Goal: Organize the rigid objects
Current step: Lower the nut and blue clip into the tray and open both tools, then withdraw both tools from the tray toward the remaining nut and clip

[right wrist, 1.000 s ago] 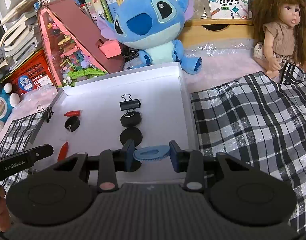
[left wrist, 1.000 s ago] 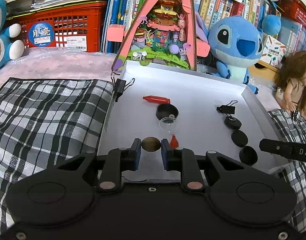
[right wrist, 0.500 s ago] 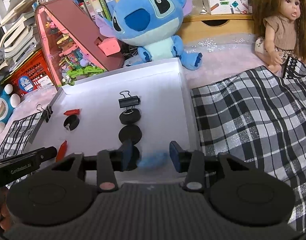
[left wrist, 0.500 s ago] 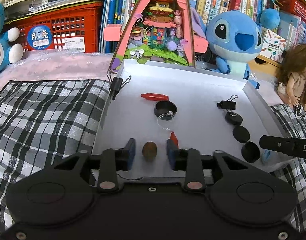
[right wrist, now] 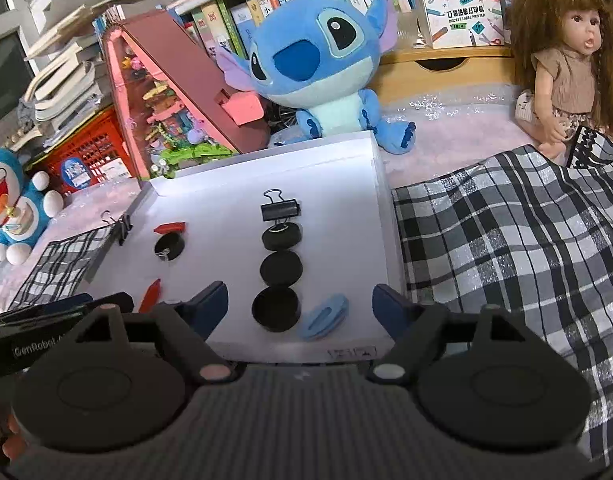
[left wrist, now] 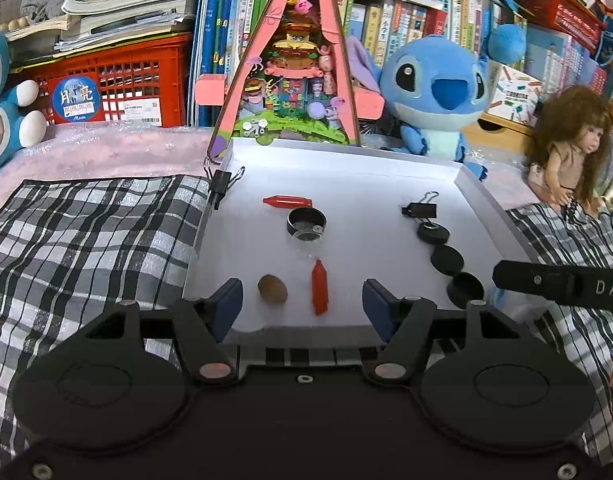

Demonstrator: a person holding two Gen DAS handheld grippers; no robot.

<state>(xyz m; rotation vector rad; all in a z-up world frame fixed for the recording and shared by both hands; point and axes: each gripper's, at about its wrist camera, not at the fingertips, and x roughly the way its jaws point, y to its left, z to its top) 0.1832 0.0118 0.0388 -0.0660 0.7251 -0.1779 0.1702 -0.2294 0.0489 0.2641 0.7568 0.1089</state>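
A white tray (left wrist: 346, 164) holds small objects. My left gripper (left wrist: 302, 302) is open and empty at the tray's near edge. A brown oval nut (left wrist: 272, 289) and a red piece (left wrist: 319, 293) lie just beyond its fingers. Farther in lie another red piece (left wrist: 287, 202) and a black ring cap (left wrist: 306, 221). My right gripper (right wrist: 300, 308) is open and empty over the near right of the tray (right wrist: 266, 152). A blue oval clip (right wrist: 323, 317) lies flat between its fingers, beside a row of three black round caps (right wrist: 281, 268) and a black binder clip (right wrist: 279, 210).
Plaid cloth (left wrist: 86, 240) lies left of the tray and also to its right (right wrist: 506, 248). A binder clip (left wrist: 221, 182) grips the tray's left rim. A Stitch plush (right wrist: 326, 64), a pink triangular toy house (left wrist: 296, 60), a doll (right wrist: 566, 60), a red crate (left wrist: 118, 88) and books stand behind.
Both grippers opened and pulled back. The left let go of the brown nut, which now lies on the tray. The right let go of the blue clip, now flat beside the black caps.
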